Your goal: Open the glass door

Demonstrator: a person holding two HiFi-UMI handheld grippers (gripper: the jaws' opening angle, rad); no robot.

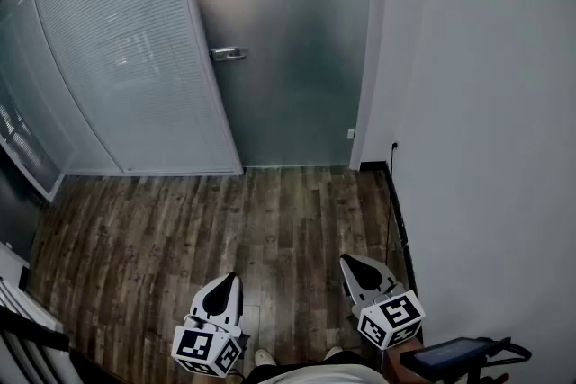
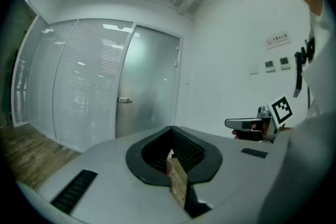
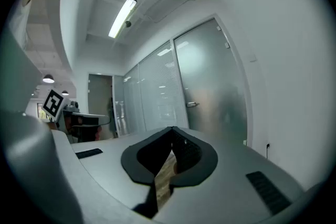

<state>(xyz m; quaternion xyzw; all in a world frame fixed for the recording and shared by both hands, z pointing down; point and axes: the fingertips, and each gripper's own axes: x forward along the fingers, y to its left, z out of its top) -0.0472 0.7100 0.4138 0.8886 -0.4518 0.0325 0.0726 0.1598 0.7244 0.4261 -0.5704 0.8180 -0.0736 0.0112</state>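
Both grippers hung low, well short of the frosted glass door (image 1: 288,58), which stood closed at the far end of the wood-plank floor (image 1: 225,220), between a glass partition with blinds (image 1: 126,49) and the white wall (image 1: 486,103). The left gripper (image 1: 230,280) and the right gripper (image 1: 346,260) each had its jaws together, with nothing between them. The lever handle (image 1: 228,54) sat at the door's left edge, well apart from either gripper. The task looked barely begun, with only the approach in hand. The next move would call for stepping closer, raising one gripper to the handle and parting its jaws to take it.
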